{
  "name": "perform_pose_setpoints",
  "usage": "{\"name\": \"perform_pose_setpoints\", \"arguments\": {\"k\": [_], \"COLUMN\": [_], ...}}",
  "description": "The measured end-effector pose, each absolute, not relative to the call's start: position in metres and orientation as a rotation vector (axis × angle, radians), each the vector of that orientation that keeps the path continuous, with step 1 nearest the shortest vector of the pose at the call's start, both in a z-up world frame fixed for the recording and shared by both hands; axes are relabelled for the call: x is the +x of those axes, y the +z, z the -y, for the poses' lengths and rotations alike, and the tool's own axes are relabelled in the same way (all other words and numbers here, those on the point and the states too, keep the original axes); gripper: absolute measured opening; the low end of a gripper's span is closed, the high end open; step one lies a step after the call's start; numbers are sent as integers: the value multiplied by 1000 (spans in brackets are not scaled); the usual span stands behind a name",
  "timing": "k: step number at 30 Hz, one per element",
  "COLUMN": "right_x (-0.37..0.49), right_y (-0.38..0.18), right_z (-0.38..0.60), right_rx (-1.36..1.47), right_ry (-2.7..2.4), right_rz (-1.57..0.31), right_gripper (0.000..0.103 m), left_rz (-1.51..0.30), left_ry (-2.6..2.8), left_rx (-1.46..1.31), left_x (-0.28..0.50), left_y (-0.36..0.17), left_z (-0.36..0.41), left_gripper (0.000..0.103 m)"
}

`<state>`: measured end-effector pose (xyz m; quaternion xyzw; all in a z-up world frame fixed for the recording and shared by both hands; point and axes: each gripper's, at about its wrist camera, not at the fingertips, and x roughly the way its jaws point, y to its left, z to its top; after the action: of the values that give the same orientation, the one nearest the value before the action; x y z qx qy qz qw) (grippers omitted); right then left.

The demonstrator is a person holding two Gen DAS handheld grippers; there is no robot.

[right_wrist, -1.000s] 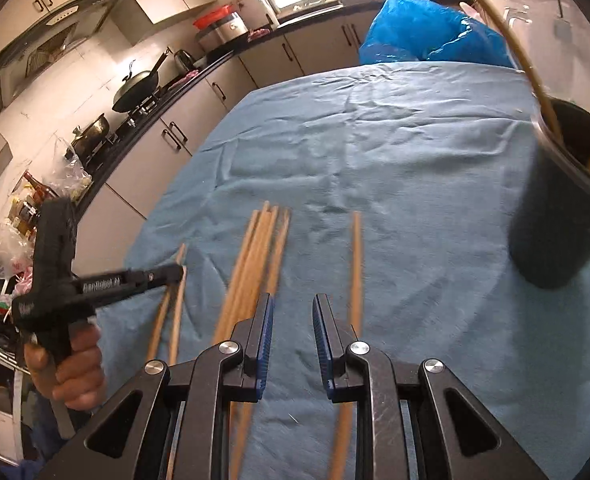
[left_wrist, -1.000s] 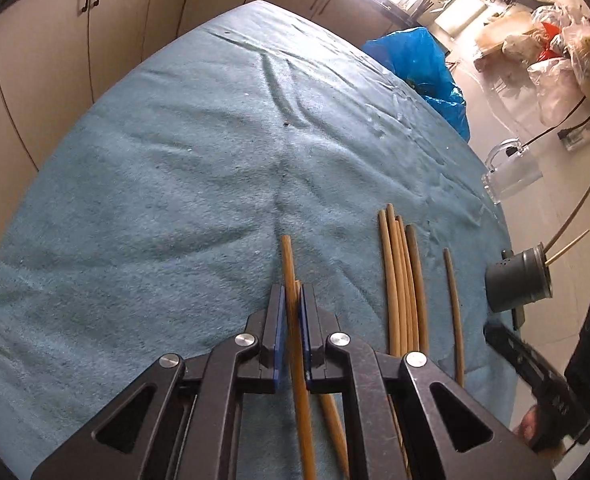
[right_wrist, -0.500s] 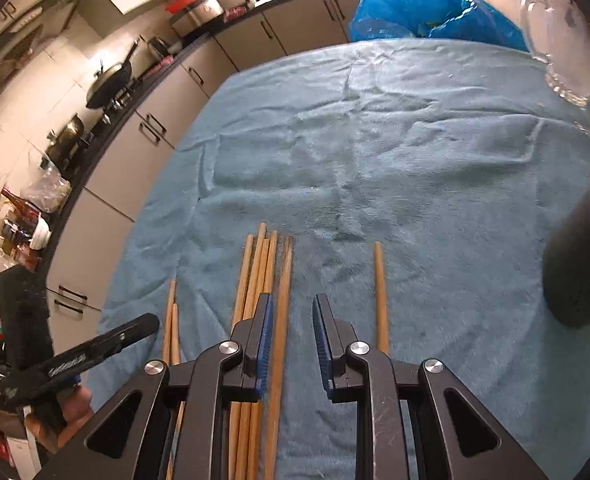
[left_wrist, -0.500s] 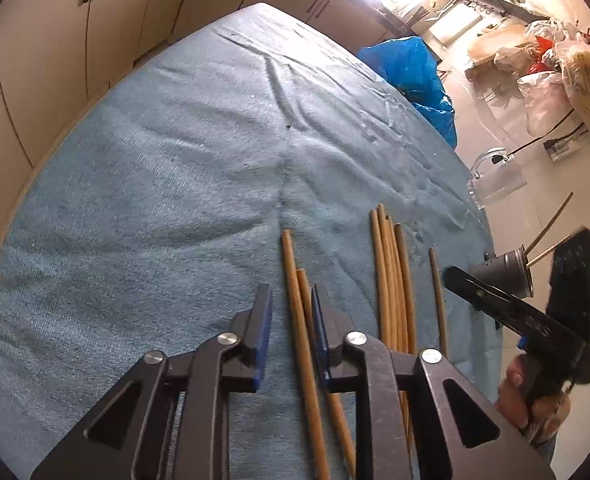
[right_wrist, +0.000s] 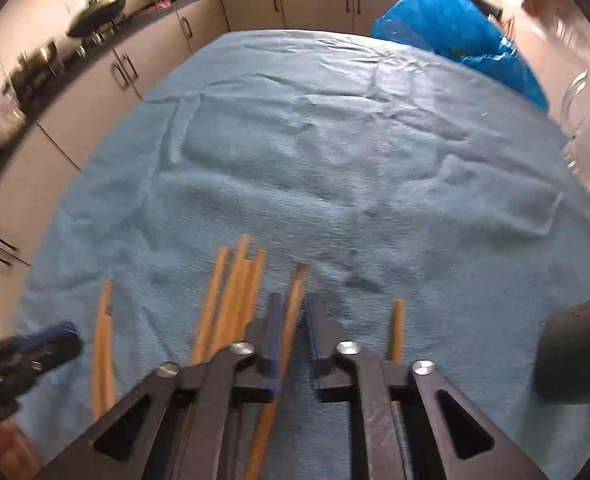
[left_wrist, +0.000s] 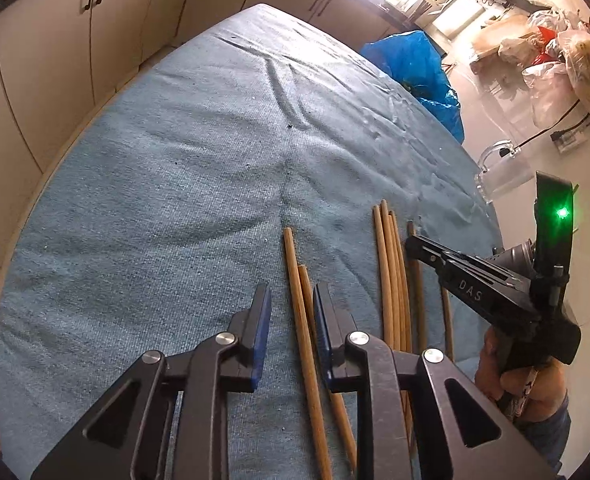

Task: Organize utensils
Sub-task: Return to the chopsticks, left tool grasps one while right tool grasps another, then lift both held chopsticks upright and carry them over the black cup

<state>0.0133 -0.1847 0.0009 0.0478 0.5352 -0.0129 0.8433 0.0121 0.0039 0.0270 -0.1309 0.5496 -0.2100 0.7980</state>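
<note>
Left tongs (left_wrist: 291, 312): wide, empty, straddling two chopsticks (left_wrist: 301, 320) at lower centre on the blue-clothed counter (left_wrist: 155, 180).
Bundle of chopsticks (left_wrist: 391, 280): just right of them.
Right tongs (right_wrist: 293, 320): narrow around one chopstick (right_wrist: 295, 300); contact blurred.
Holder (right_wrist: 571, 356): right edge.
Risk: thin stick rolling or pivoting loose.

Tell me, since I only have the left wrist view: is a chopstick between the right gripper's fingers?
Observer: Yes. In the right wrist view a chopstick runs between the fingers of the right gripper. Blur hides whether it is clamped.
Operator: Anything lying to its right?
Observer: A lone chopstick, apart from the others, on the blue cloth.
Operator: And the holder?
Observer: A dark cup sits at that view's right edge, beyond the lone chopstick.
</note>
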Motion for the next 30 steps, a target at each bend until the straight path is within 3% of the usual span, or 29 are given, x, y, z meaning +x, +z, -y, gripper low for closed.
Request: {"name": "perform_pose_setpoints", "arguments": {"k": [20, 22, 24, 30], "right_x": [-12, -9, -9, -25], "right_y": [-1, 0, 0, 18], "right_z": [210, 204, 204, 217], "right_rx": [155, 113, 102, 222], "right_ry": [-57, -67, -65, -1], "right_rz": [-1127, -1122, -1115, -1040], "right_gripper": [9, 9, 8, 7], "left_rz": [-1152, -1140, -1129, -1077], "left_ry": [-250, -232, -223, -286], "left_rx": [90, 107, 78, -39], "left_x": [16, 17, 17, 2], "left_y": [24, 24, 24, 48], "left_z": [48, 52, 47, 29], "left_gripper": [20, 18, 6, 6]}}
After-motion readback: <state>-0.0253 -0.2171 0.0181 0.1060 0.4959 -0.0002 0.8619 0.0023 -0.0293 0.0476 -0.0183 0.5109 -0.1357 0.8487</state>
